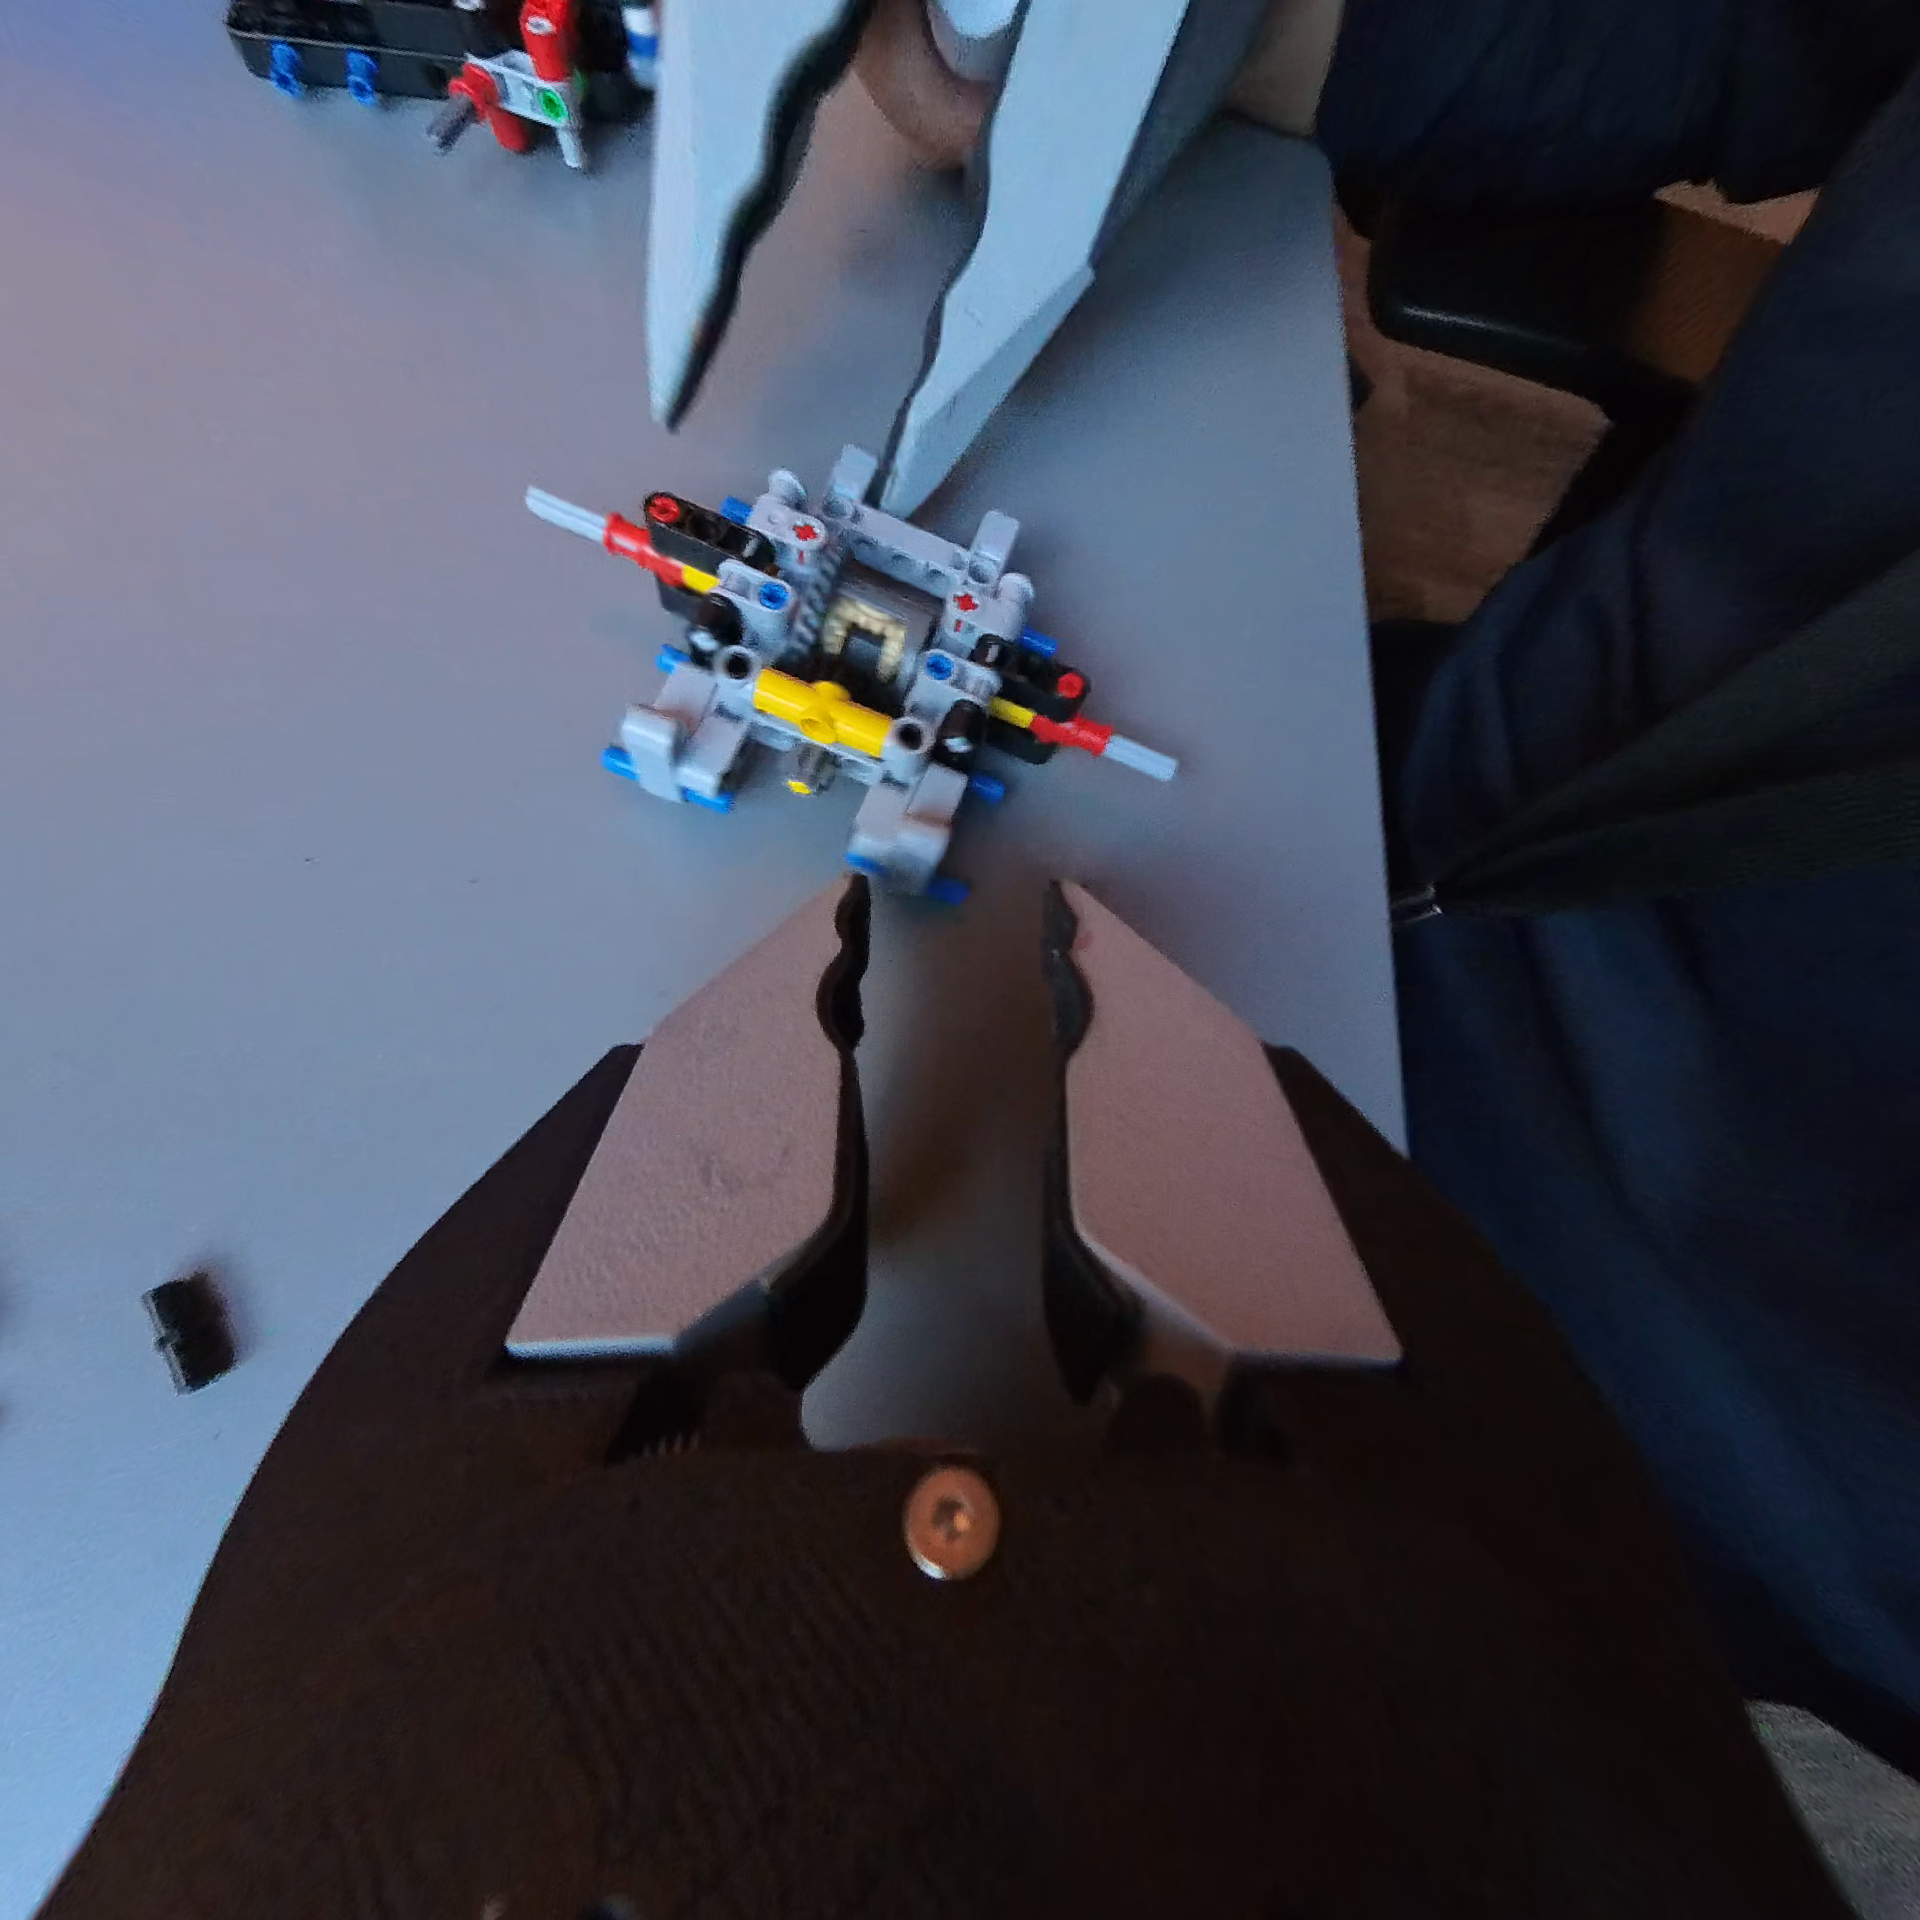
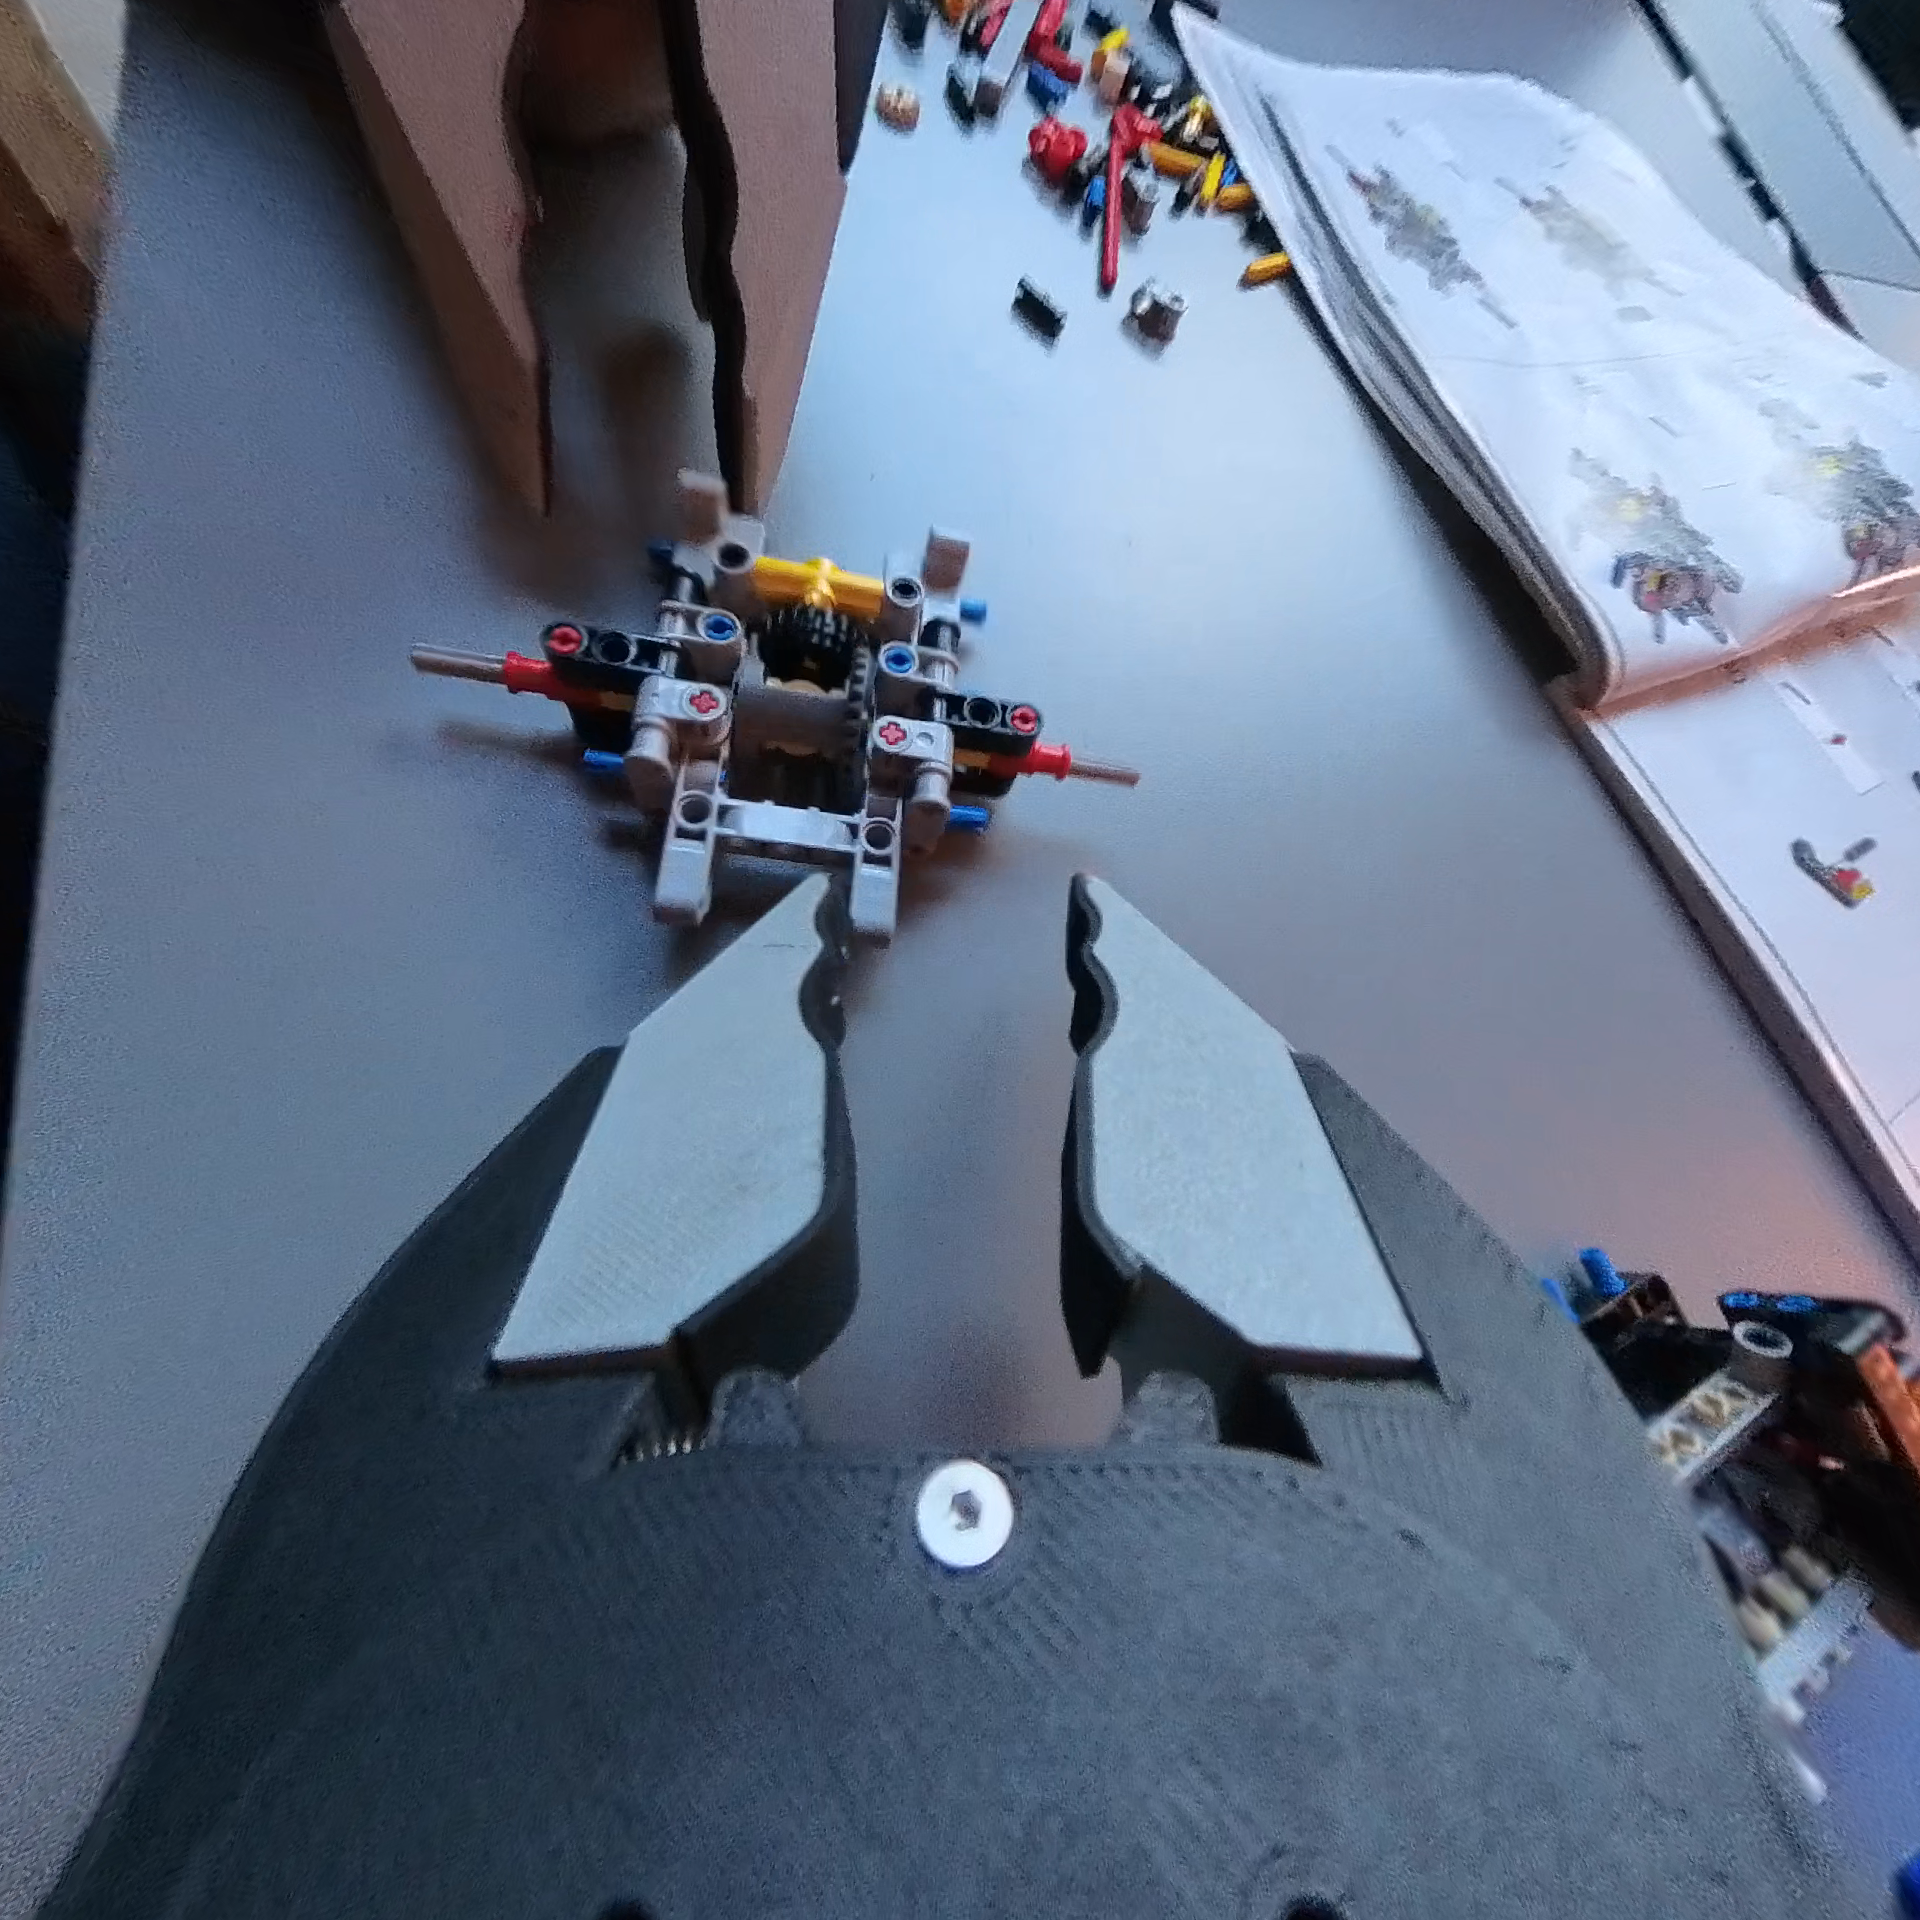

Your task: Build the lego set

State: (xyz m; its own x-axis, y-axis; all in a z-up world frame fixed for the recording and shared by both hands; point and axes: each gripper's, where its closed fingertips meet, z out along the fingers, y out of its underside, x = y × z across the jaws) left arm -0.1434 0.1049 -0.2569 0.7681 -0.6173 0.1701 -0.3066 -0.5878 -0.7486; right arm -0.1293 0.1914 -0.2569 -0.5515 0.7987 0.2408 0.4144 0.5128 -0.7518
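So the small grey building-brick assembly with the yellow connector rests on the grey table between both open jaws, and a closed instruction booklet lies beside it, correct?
Not quite: the instruction booklet lies open, as the right wrist view shows. The rest stands: the grey brick assembly rests on the table between both open jaws.

This is looking like a hobby or office work desk given over to model building. A smooth grey laminate table (image 2: 1299, 644) is carrying a half-built grey, black and yellow plastic beam-and-axle assembly (image 2: 790, 717), and a scatter of small loose red, yellow, blue and black plastic parts (image 2: 1122, 135) is lying at the far end. A thick open printed booklet of step-by-step building diagrams (image 2: 1558, 364) is sprawling along one side (its pages are curling upward). A second dark plastic sub-assembly with blue pins (image 1: 416, 73) is sitting farther off. Brown carpet-like flooring (image 1: 1475, 488) is showing beyond the table's edge.
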